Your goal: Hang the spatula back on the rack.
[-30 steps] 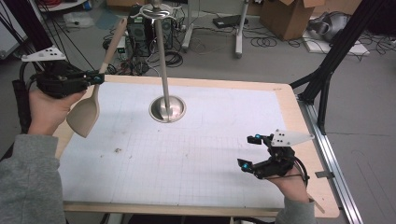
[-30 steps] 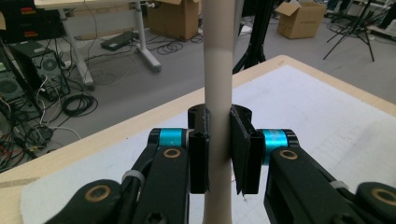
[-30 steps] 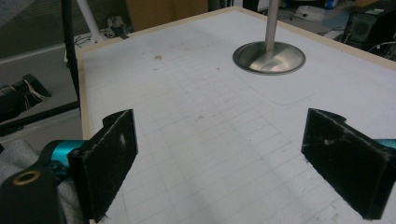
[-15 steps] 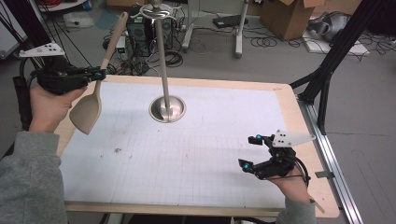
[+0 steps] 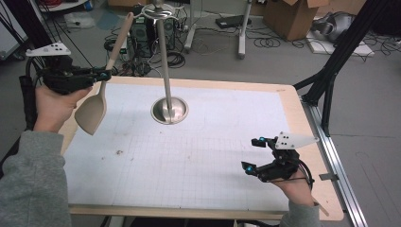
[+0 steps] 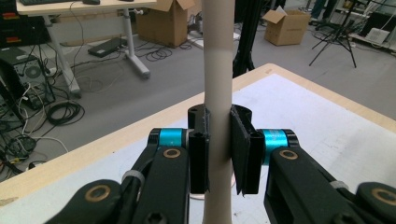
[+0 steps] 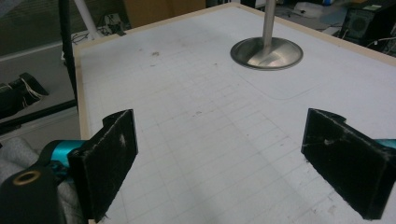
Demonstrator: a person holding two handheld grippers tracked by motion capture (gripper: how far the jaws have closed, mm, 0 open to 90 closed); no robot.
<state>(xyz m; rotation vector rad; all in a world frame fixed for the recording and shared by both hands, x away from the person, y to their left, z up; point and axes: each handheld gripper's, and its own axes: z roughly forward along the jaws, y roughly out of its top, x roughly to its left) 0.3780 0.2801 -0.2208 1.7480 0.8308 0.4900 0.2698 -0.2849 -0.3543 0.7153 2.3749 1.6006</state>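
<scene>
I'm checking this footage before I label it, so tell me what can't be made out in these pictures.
- Spoon bowl: in the left gripper view the bottom edge cuts it off, and the left claw covers part of the handle.
- Metal stand top: cut off by the upper edge in the right gripper view.
- Right claw: small in the high view; the person's hand is partly hidden beneath it.

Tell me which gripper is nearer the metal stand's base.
Left. The left gripper, clamping the spoon, is up left of the stand base; the right gripper sits farther, toward the table's near right corner.

The left hand-held gripper [image 6: 218, 154] clamps a pale spoon handle [image 6: 218, 70] — upright (above the table edge [image 6: 140, 128]).
</scene>
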